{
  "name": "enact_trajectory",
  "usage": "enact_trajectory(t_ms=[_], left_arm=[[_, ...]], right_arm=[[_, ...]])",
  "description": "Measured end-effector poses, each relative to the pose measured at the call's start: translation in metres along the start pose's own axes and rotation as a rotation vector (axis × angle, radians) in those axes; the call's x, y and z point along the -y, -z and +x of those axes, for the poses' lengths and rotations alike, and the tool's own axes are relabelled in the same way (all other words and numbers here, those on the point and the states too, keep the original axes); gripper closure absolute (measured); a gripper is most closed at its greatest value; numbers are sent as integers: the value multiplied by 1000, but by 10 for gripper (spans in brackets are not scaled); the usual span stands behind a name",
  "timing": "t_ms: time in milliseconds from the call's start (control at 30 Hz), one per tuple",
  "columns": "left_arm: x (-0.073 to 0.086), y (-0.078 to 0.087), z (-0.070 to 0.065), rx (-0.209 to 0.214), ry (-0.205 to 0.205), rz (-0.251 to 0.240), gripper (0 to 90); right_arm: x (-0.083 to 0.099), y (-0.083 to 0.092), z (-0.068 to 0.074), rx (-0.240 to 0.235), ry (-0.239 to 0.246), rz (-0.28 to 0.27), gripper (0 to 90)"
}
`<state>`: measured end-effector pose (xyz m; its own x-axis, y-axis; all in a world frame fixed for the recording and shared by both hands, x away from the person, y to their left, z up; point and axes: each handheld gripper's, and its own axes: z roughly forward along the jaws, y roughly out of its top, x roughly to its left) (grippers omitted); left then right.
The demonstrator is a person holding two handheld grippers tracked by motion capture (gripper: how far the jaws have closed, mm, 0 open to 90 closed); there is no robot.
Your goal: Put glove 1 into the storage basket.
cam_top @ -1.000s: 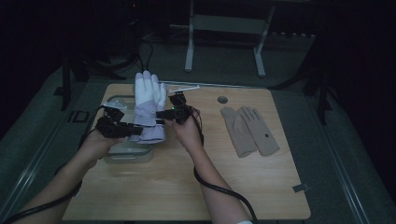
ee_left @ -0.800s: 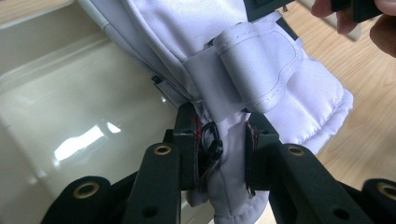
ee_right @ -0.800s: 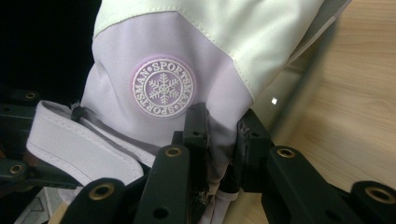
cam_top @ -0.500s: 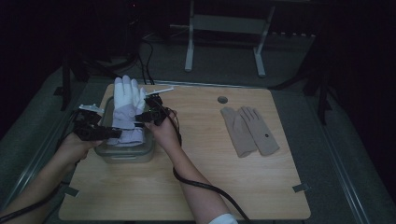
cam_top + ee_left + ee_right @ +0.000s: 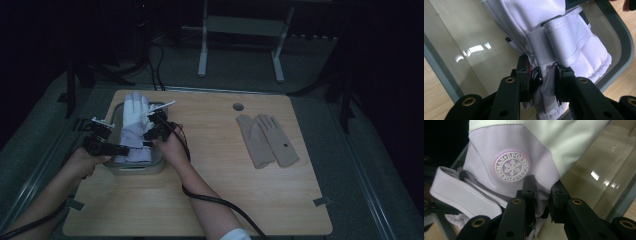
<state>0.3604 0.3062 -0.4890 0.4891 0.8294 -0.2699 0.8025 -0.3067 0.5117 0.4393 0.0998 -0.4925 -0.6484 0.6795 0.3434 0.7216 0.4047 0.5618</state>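
White ski glove (image 5: pixel 134 131), pinched by both tongs, has moved left over the tray (image 5: pixel 156 163).

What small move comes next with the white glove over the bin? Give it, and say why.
Probably lower the white glove a little further into the bin, then let go. The left gripper and the right gripper are both clamped on its cuff, and it hangs over the bin with its fingers lying past the far rim.
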Motion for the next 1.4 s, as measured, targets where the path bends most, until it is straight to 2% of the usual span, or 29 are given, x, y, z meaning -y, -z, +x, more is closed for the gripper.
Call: enact_trajectory(t_ms=[167, 300, 367, 467, 567, 633, 667, 733, 767, 800, 867, 1000, 1067, 1233, 1400], left_arm=[[2, -5, 1, 13, 2, 34, 687], [1, -7, 0, 11, 8, 45, 688], [-1, -8, -1, 4, 3, 61, 676], [-2, -9, -2, -2, 4, 74, 628], [-2, -10, -6, -38, -15, 79, 531], [-2, -8, -8, -72, -17, 64, 461], [-2, -7, -7, -74, -15, 59, 452], [-2, -3, -7, -74, -9, 42, 452], [-2, -2, -6, -70, -1, 29, 453], [-2, 0, -6, -65, 5, 21, 454], [-2, 4, -7, -81, 8, 1, 454], [-1, 12, -12, -91, 1, -50, 455], [-1, 15, -18, -91, -12, -71, 464], [-4, 14, -33, -61, -31, -110, 465], [-6, 11, -46, -25, -49, -127, 483]], right_arm=[[1, -2, 9, 59, 46, 48, 757], [2, -3, 4, 51, 20, 88, 735], [4, -4, 2, 48, 18, 90, 708], [6, -7, 2, 67, 38, 91, 667], [5, -8, 4, 66, 52, 100, 614], [4, -6, 4, 56, 67, 97, 564], [3, -5, 5, 48, 73, 87, 517], [2, -1, 7, 86, 103, 64, 425], [1, 1, 6, 61, 103, 50, 393], [1, 3, 4, 30, 89, 46, 402], [1, 6, 4, 31, 101, 41, 376], [3, 14, 3, 0, 108, 41, 281], [3, 22, 2, -22, 101, 22, 230], [3, 37, 0, -23, 128, -4, 205], [8, 53, -8, -9, 142, -32, 205]])
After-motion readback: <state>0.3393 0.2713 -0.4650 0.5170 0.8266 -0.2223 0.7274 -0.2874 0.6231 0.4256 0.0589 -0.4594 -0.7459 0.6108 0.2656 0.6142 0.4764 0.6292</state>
